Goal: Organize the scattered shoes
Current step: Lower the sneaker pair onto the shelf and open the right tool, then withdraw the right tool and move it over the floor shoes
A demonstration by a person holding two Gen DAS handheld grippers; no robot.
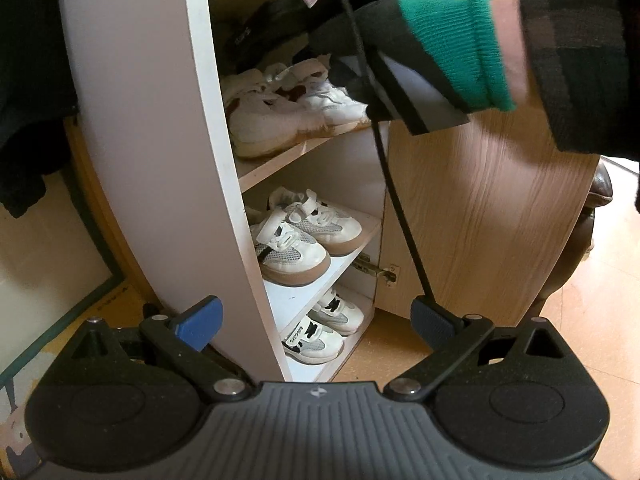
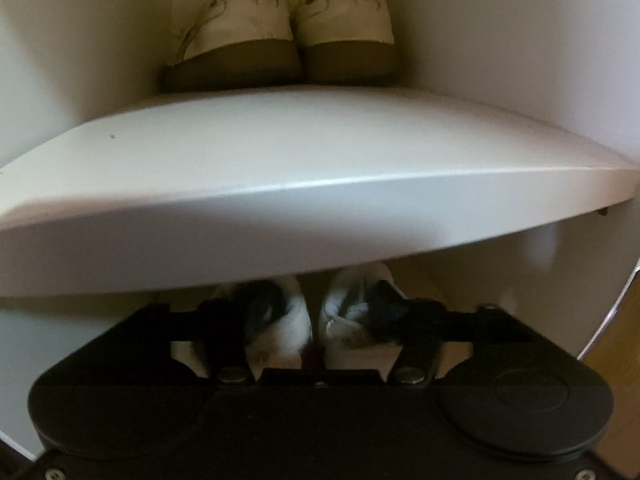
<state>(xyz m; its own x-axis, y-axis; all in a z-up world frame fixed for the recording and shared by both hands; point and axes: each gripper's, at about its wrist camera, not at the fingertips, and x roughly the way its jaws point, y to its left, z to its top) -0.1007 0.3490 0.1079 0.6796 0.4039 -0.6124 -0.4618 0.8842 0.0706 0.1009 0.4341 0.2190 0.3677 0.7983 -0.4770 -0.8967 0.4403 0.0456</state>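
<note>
White sneakers with black trim sit between the right gripper's parted fingers. Shelf edge looms at 12 o'clock; left gripper fingers wide, empty.

I can't read any text for certain. Bottom-shelf sneaker has black lettering on its side strap, too small to make out. Black shoe on the top shelf has a pale mark, blurred. Small logo on left hand-held gripper body, no letters.

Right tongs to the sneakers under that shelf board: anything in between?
Nothing visible. The white sneakers lie between the fingers of the open right tongs; the shelf board sits above, not in the path.
</note>
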